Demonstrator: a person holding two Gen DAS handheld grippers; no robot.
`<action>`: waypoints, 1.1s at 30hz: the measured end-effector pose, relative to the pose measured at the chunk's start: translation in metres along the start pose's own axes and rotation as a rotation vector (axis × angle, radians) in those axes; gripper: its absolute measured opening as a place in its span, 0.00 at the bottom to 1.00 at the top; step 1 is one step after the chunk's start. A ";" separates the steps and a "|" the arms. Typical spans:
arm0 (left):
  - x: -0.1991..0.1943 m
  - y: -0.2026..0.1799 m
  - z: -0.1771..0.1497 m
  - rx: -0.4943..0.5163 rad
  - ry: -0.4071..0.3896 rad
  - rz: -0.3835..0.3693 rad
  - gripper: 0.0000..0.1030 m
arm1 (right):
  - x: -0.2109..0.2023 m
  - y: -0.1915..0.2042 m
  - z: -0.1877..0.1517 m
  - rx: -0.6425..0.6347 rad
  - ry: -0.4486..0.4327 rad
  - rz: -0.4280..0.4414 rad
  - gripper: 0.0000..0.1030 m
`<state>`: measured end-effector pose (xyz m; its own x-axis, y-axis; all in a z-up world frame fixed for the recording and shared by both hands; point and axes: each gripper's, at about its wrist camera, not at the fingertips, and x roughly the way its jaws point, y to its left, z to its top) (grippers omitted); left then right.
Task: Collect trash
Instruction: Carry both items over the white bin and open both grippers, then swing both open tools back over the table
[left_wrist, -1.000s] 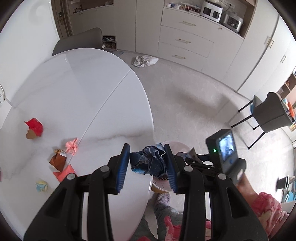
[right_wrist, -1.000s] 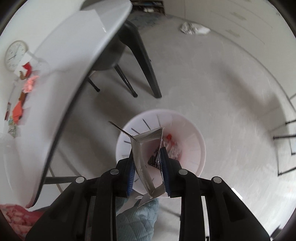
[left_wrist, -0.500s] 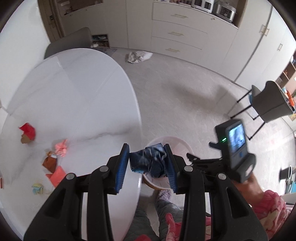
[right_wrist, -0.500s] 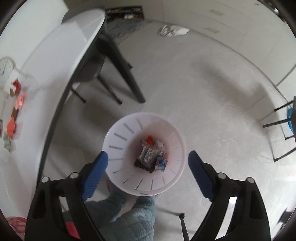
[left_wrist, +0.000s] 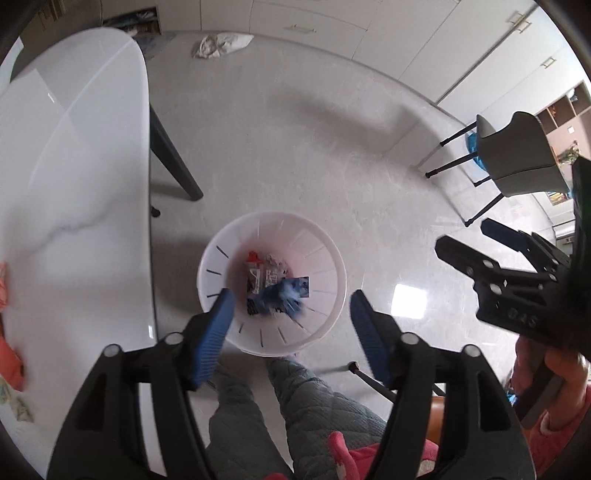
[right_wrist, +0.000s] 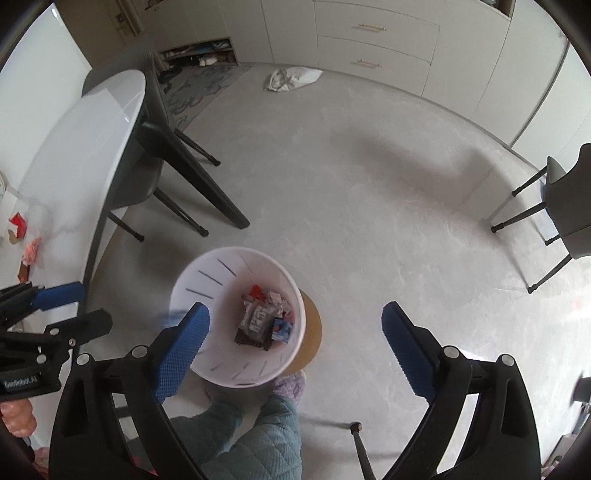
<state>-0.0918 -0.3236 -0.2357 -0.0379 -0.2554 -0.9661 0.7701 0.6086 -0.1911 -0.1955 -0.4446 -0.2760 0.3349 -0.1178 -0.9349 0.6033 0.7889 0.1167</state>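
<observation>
My left gripper (left_wrist: 288, 299) points down over the white slotted bin (left_wrist: 332, 258) with its jaws opening. A crumpled blue wad (left_wrist: 280, 293), blurred, hangs loose between and below the pads inside the bin mouth, touching neither. Wrappers (left_wrist: 264, 275) lie on the bin floor. My right gripper (right_wrist: 295, 310) is above the same bin (right_wrist: 207, 266), its jaws opening wide with nothing between them. Wrappers (right_wrist: 258, 317) show at the bottom. Each gripper appears in the other's view: the right gripper (left_wrist: 498, 258), the left gripper (right_wrist: 55, 295). Red and pink paper scraps (right_wrist: 22, 229) lie on the white table (right_wrist: 74, 155).
The table edge (left_wrist: 147, 221) and its dark leg (left_wrist: 173, 158) stand just left of the bin. A grey chair (left_wrist: 517, 158) is at the right, and a white bag (right_wrist: 291, 77) lies on the floor by the cabinets. The person's legs (right_wrist: 258, 435) are below the bin.
The left gripper went from the table edge down over the bin and opened; the blue wad left its pads. The right gripper opened, its folded grey card dropped away, and it drew back.
</observation>
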 end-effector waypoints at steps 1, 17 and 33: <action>0.001 0.000 0.000 -0.005 0.003 0.000 0.73 | 0.001 0.000 -0.001 -0.006 0.004 0.000 0.91; -0.125 0.044 -0.026 -0.104 -0.255 0.099 0.92 | -0.064 0.063 0.026 -0.152 -0.127 0.086 0.94; -0.223 0.171 -0.132 -0.386 -0.398 0.353 0.92 | -0.085 0.220 0.031 -0.438 -0.151 0.268 0.95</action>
<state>-0.0357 -0.0634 -0.0761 0.4709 -0.2042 -0.8582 0.4062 0.9138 0.0056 -0.0686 -0.2797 -0.1600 0.5553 0.0625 -0.8293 0.1348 0.9772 0.1639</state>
